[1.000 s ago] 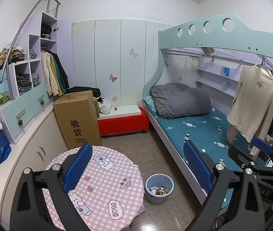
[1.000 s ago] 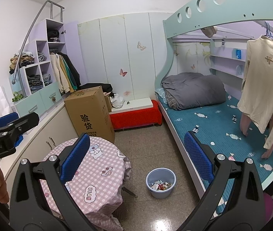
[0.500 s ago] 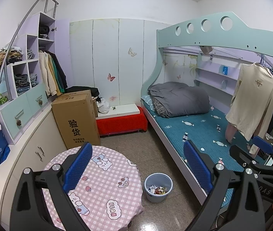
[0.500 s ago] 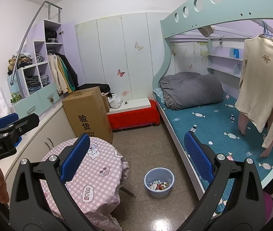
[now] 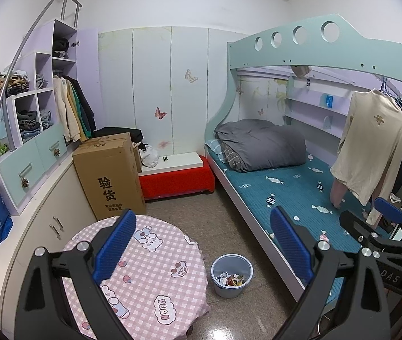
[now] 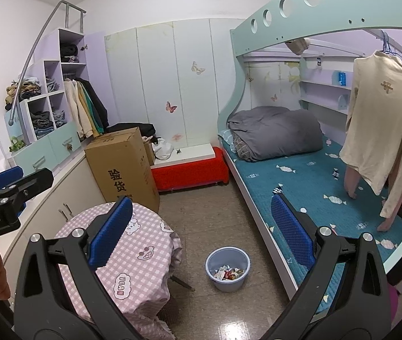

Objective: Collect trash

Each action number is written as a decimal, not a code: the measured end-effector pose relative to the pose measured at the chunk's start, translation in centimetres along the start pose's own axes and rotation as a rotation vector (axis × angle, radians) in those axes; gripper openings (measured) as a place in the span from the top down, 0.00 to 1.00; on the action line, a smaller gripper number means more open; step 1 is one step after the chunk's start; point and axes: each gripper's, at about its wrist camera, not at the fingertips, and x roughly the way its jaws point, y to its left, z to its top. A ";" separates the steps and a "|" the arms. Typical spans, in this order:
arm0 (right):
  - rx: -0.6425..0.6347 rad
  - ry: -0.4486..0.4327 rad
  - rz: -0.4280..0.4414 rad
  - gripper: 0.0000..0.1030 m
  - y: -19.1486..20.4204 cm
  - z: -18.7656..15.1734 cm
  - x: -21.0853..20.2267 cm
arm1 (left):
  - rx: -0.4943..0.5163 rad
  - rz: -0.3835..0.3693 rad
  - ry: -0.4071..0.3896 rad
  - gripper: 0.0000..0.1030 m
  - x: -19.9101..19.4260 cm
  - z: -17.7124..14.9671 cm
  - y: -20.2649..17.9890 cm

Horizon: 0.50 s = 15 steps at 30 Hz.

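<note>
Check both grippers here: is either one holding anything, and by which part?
Nothing is held. The left gripper and right gripper both stand open and empty above the floor; the trash sits in the blue bin below.

A child's bedroom at home: mint-green wooden bunk bed (image 5: 300, 48) across the right, stepped lilac shelving stuffed with folded clothes (image 5: 28, 104) at upper left, butterfly stickers on pale wall panels (image 5: 160, 112) at centre.

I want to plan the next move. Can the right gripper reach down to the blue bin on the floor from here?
Probably yes. The right gripper is open and empty, and the blue bin stands on bare floor between table and bed, nothing above it.
</note>
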 end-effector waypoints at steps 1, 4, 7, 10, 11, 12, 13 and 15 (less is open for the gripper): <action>0.000 0.001 -0.001 0.07 0.0 0.0 0.1 | 0.001 -0.001 0.001 0.09 0.1 0.0 0.0; -0.001 0.002 -0.003 0.07 -0.1 0.1 0.2 | 0.001 -0.005 0.004 0.09 0.3 0.1 -0.2; -0.001 0.003 -0.006 0.07 -0.4 0.0 0.3 | -0.001 -0.011 0.006 0.09 0.5 0.1 -0.2; -0.004 0.005 -0.013 0.07 -0.5 0.0 0.5 | -0.004 -0.016 0.008 0.09 0.8 0.1 -0.1; -0.004 0.005 -0.014 0.07 -0.5 0.0 0.6 | -0.004 -0.017 0.009 0.09 0.9 0.1 -0.1; -0.004 0.006 -0.014 0.07 -0.5 0.0 0.7 | -0.005 -0.017 0.009 0.09 1.0 0.2 -0.1; -0.002 0.007 -0.014 0.07 -0.5 0.0 0.7 | -0.004 -0.018 0.009 0.09 1.0 0.1 -0.1; -0.003 0.008 -0.014 0.07 -0.6 0.0 0.9 | -0.004 -0.016 0.009 0.09 1.0 0.1 -0.1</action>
